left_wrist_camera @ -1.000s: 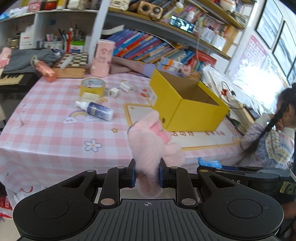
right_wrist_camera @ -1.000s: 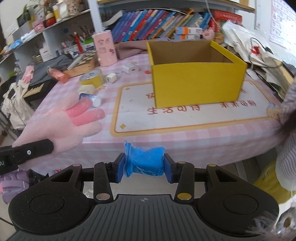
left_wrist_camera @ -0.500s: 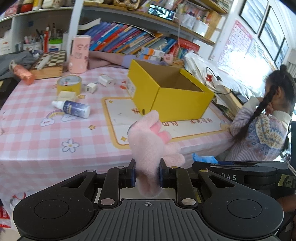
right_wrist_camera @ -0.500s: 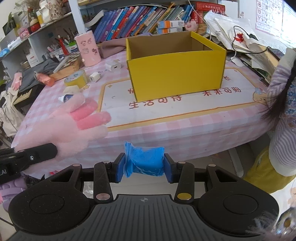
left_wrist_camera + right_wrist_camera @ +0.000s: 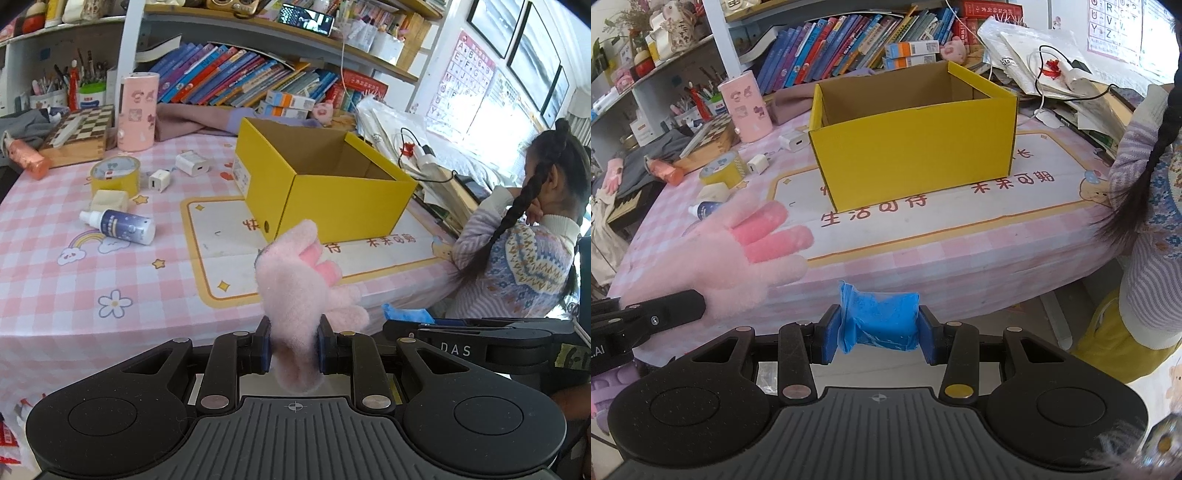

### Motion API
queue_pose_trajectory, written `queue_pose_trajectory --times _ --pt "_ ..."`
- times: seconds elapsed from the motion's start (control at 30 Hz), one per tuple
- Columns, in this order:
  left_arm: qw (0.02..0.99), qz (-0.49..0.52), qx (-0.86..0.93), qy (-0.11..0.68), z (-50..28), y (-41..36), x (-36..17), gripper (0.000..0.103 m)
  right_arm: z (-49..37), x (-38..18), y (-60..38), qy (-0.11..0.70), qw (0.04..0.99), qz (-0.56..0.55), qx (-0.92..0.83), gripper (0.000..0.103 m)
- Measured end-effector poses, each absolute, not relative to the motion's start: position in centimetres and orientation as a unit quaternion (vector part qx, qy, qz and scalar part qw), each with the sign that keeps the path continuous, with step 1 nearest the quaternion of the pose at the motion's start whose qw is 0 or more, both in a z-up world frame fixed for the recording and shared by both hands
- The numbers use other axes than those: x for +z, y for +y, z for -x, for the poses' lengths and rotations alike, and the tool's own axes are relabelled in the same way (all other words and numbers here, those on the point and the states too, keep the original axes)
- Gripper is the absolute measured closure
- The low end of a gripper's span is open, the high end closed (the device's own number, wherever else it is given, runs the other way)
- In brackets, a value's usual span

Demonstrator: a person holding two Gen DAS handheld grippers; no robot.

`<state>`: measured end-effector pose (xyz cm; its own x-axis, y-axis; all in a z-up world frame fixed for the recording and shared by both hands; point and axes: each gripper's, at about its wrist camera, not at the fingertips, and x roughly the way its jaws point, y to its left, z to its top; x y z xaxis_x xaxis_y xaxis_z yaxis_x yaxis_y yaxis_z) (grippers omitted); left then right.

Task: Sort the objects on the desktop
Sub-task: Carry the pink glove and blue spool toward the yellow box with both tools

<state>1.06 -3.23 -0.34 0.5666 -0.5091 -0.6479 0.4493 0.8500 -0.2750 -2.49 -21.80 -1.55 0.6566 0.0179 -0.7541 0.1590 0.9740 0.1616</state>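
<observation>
bookshelves (image 5: 240, 70) behind | pink checked tablecloth (image 5: 74, 266) | bright window (image 5: 524, 55) right

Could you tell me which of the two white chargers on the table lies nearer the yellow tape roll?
The smaller white charger, right beside the yellow tape roll. The larger charger lies farther off, toward the yellow box.

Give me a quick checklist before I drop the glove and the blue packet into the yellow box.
1. Left tongs shut on the glove: ok.
2. Right tongs shut on the blue packet: ok.
3. Yellow box open on top: ok.
4. Room inside box: ok, what shows of the inside looks empty.
5. Tongs over the box: not ok, both are short of the table edge.
6. Child seated at the table's right end, clear of the box: ok.
</observation>
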Motion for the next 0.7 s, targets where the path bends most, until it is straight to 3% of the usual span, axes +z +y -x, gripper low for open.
queue_pose_trajectory --times 0.7 --pt "0.875 0.022 -0.292 0.386 -1.3 -6.4 -0.7 0.081 2.8 -2.0 -24.4 0.418 0.899 -0.119 -0.048 0.063"
